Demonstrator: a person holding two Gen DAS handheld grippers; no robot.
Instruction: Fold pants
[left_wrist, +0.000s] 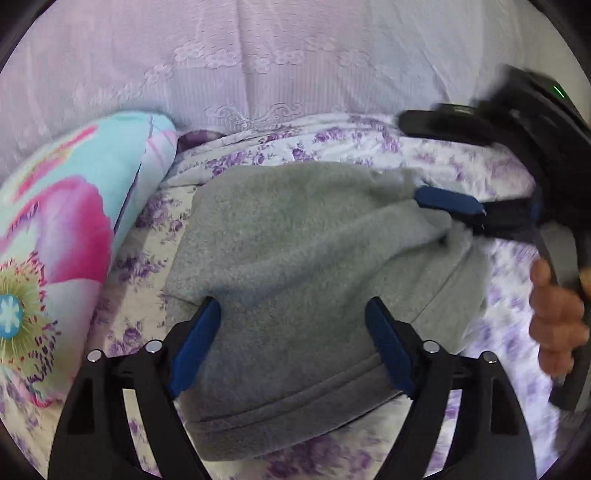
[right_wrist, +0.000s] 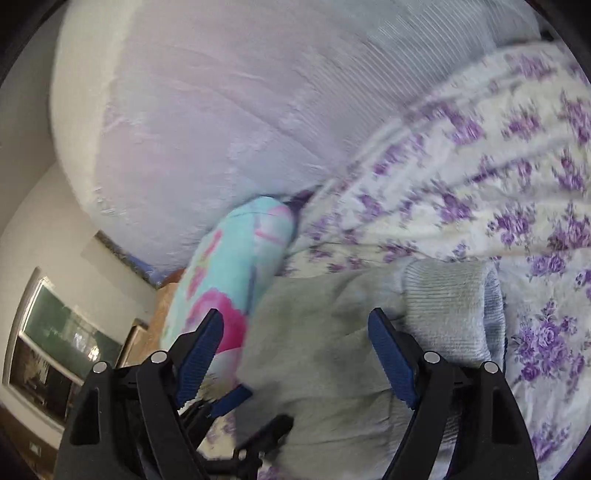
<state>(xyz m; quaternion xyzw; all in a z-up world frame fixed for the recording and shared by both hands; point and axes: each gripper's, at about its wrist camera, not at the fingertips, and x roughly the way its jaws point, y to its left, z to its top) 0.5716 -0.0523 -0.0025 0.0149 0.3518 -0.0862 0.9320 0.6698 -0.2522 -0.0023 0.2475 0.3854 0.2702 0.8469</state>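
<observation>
Grey pants (left_wrist: 295, 258) sit folded on the bed (left_wrist: 480, 155), flowery pillow (left_wrist: 74, 221) just beside them. Left tongs (left_wrist: 291, 347) and right tongs (right_wrist: 299, 354) both gape wide above the pants, gripping nothing.

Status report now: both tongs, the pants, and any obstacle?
Left tongs open, empty. Right tongs open, empty. Grey pants folded on floral bedsheet. Flowered pillow beside the pants.

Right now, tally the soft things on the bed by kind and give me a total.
Grey pants: 1
Turquoise and pink flowered pillow: 1
Purple-flowered bedspread: 1
Pale lilac quilted cover behind them: 1
Total: 4
</observation>
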